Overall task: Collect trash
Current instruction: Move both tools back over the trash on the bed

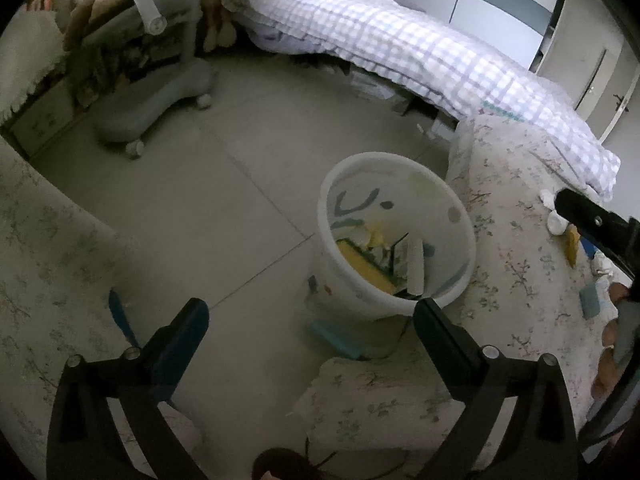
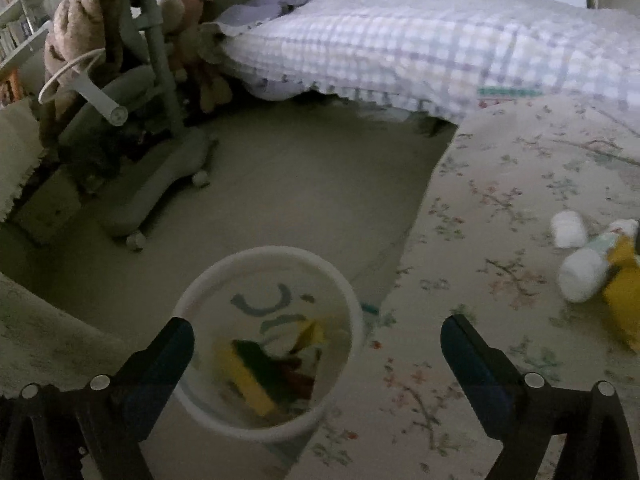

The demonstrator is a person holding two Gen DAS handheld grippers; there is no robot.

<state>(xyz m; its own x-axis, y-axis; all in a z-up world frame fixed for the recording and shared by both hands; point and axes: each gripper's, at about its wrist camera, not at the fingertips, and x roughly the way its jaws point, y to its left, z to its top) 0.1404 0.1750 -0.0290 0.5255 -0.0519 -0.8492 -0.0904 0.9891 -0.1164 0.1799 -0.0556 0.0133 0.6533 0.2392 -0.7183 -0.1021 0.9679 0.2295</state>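
With the white bin (image 2: 269, 340) on the floor as reference, the remaining trash (image 2: 592, 268) lies on the floral cover right of it, nearer the right gripper (image 2: 318, 344) than the left gripper (image 1: 310, 320); both fingers sets spread apart, empty.

Camera setup: two wrist fisheyes, both angled down.
Each looks from above, near the bin (image 1: 396, 232) (image 2: 268, 340); both share bin, floor (image 1: 192, 200) (image 2: 300, 200) and bed (image 1: 400, 44) (image 2: 400, 48).
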